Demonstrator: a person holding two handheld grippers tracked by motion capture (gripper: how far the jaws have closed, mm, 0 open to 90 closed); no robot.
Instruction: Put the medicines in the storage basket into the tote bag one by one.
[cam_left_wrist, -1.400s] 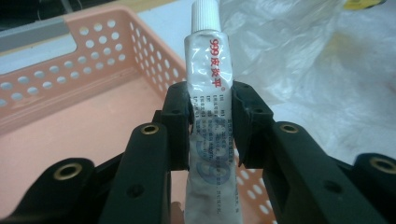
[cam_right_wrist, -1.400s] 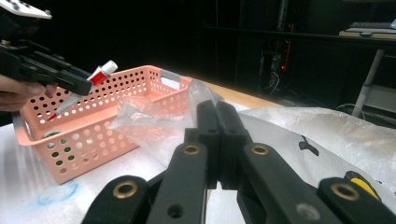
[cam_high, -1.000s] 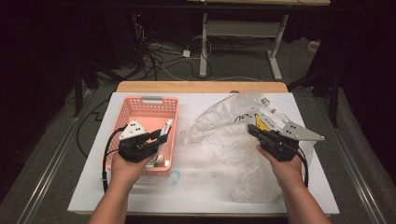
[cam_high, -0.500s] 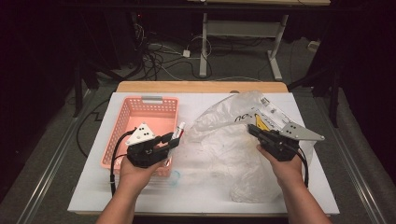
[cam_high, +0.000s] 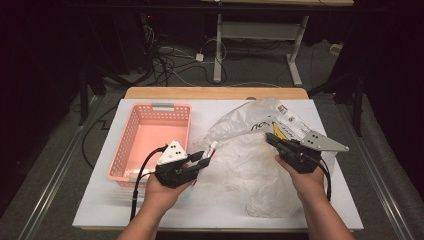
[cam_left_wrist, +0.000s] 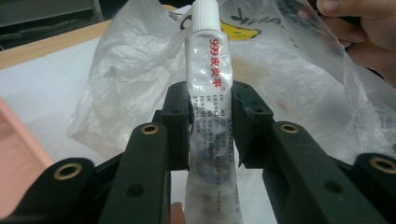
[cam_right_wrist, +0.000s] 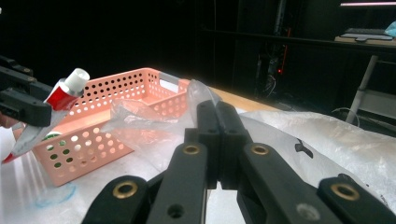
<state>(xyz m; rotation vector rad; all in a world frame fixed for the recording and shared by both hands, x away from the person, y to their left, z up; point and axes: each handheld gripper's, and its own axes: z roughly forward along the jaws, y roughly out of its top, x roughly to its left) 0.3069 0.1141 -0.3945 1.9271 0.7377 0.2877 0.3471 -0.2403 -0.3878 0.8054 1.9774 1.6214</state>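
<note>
— On the worktop (cam_high: 100, 200): pink basket (cam_high: 131, 150) at left, crumpled clear plastic bag (cam_high: 240, 165) spread at centre and right.

— And the left tongs (cam_high: 202, 159)?

— Clenched on a white ointment tube (cam_left_wrist: 205, 93), red print down its side, white ribbed cap pointing away from the hand. Pads pressing the tube's middle from both sides, seen plainly in the left gripper view.

— Where exactly?

— Held above the worktop, just right of the basket's near right corner, cap end over the bag's left edge. Clear of the basket, not inside it.

— Right tongs (cam_right_wrist: 217, 140)?

— Fully clenched, pinching a fold of the bag's film and lifting it a little, up near the yellow print (cam_high: 277, 131). Tube (cam_right_wrist: 56, 100) visible beyond, against the basket (cam_right_wrist: 121, 116).

— Anything in the basket?

— Hard to tell; something greenish behind the wall holes, too small to name.
</note>
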